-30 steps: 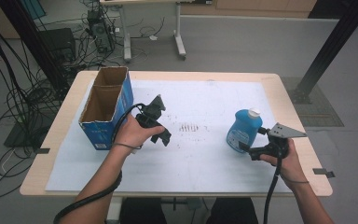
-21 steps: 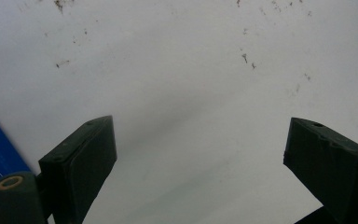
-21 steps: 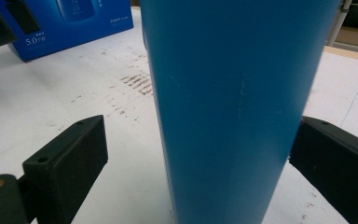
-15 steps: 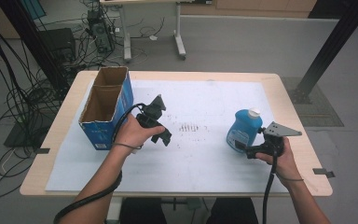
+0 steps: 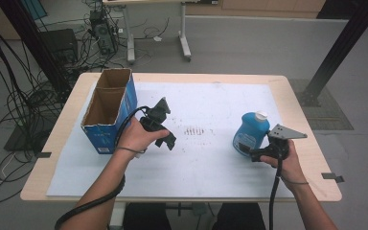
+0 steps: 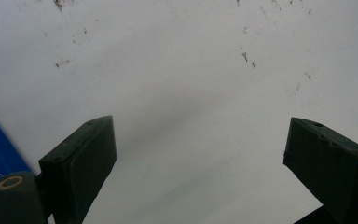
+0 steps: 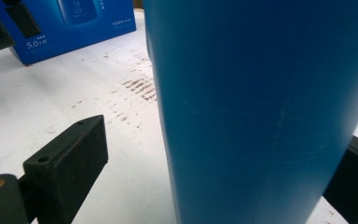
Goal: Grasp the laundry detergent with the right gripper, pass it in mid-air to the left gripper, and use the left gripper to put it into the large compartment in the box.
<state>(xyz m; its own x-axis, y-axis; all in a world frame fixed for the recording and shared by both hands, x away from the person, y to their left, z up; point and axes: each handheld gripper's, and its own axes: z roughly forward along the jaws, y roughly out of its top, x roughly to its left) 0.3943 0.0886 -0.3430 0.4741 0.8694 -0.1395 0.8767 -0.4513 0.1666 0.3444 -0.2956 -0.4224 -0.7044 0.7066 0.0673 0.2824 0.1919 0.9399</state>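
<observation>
Both tongs are standing open: right tongs (image 5: 247, 152) are straddling the blue bottle (image 5: 250, 132) ungripped; left tongs (image 5: 165, 122) are waiting empty beside the box (image 5: 106, 115).

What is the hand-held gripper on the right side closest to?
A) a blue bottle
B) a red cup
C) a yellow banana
A: the right hand-held gripper has its jaws around the blue bottle with the white cap, one jaw not yet touching it.
</observation>
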